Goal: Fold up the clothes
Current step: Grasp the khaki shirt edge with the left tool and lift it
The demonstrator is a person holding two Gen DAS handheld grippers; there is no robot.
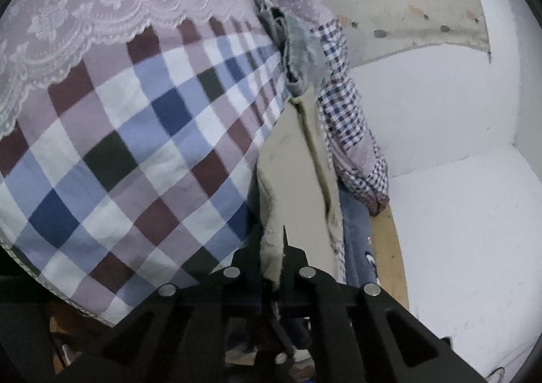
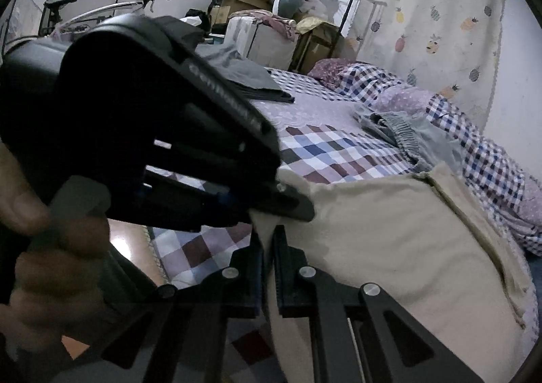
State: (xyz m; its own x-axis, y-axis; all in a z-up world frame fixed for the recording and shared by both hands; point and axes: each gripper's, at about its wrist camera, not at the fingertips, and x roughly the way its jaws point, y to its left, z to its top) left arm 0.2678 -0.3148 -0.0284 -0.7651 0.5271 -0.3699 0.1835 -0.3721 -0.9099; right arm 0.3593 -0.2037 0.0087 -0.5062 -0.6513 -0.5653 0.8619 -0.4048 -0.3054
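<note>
My left claw [image 1: 271, 254] is clamped on an edge of the beige garment [image 1: 298, 159], the cloth pinched between its two fingers and hanging away from me in a long fold. My right claw [image 2: 268, 267] is shut on the same beige garment [image 2: 399, 230] at another edge, and in the right wrist view the left claw [image 2: 288, 203] sits just beside it, nearly touching, both biting the cloth close together. The garment drapes from the two grips down over the near side of the bed [image 2: 338, 149], whose checked sheet lies underneath.

I judge this to be the middle of a fold, with two corners brought together. The risks I see from here:

- The grips are so close that one claw could knock the other, or catch the other's layer, and a corner would slip free.
- Only a thin strip of cloth sits in each claw; a sharp tug could pull it out.
- The grey garment [image 2: 406, 135] and the bunched checked quilt [image 2: 484, 159] lie right beside the beige cloth, so laying it down carelessly could drag them in or land the fold on a lump.
- Part of the cloth hangs over the bed's edge, and its weight may pull the fold crooked.
</note>
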